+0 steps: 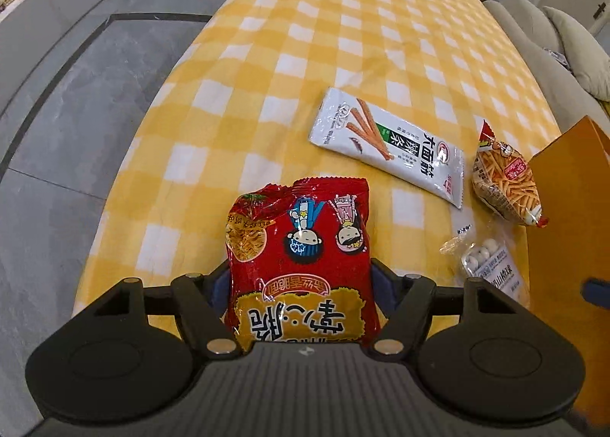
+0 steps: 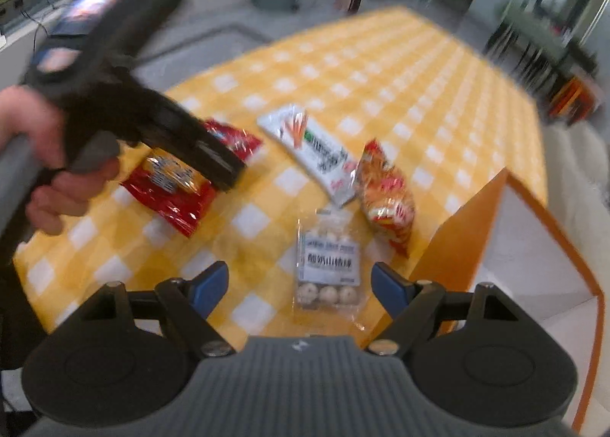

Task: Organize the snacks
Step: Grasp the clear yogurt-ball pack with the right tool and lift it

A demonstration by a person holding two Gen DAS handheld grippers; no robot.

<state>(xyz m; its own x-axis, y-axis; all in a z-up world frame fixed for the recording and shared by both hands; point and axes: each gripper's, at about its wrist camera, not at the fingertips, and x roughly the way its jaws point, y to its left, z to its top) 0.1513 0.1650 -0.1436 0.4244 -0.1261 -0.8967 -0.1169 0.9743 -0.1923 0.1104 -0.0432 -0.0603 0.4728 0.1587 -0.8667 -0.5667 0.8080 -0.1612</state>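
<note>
The left hand-held gripper (image 1: 301, 280) is closed on the red noodle bag (image 1: 301, 246), seemingly resting on the checkered tabletop (image 1: 343, 37). The right hand-held gripper (image 2: 301, 284) hangs wide open and empty over the clear ball pack (image 2: 329, 265), beside the orange box (image 2: 476, 223).

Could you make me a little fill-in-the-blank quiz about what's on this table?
1. The tablecloth is checked white and ____.
2. The left gripper has its jaws around the ____ noodle packet.
3. The white packet lies between the noodle packet and the ____ box.
4. The right gripper hangs over a clear packet of small white ____.

Missing words: yellow; red; orange; balls
</note>
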